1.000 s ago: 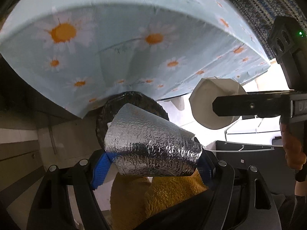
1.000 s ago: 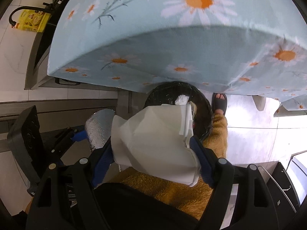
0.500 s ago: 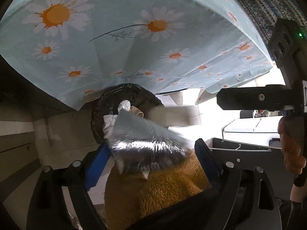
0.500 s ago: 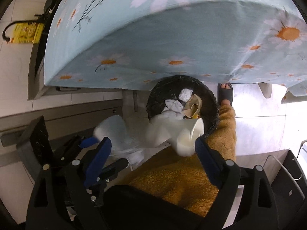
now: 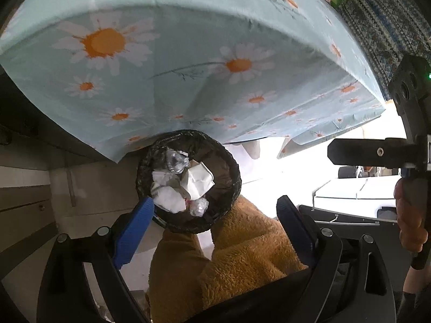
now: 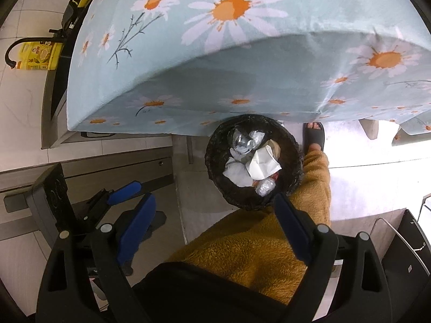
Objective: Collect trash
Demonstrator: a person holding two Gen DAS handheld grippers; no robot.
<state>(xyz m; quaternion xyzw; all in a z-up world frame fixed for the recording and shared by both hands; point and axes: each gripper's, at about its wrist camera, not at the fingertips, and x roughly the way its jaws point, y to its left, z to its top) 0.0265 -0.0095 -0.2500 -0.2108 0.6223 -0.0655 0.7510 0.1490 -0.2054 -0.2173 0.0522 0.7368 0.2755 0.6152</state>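
Below the table's daisy cloth (image 5: 188, 62), the black-lined bin (image 5: 231, 161) holds my foil wad (image 5: 176, 160) and white paper (image 5: 198, 181) among other crumpled scraps. My left claw (image 5: 215, 223) and right claw (image 6: 215, 215) have just been opening; both gape empty now. The heap looks loose, so I judge a careless knock against the rim could tip the bin.

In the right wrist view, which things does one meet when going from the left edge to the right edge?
Yellow jug → the left tool → black trash bin → crumpled white paper in the bin → foot in a dark slipper.
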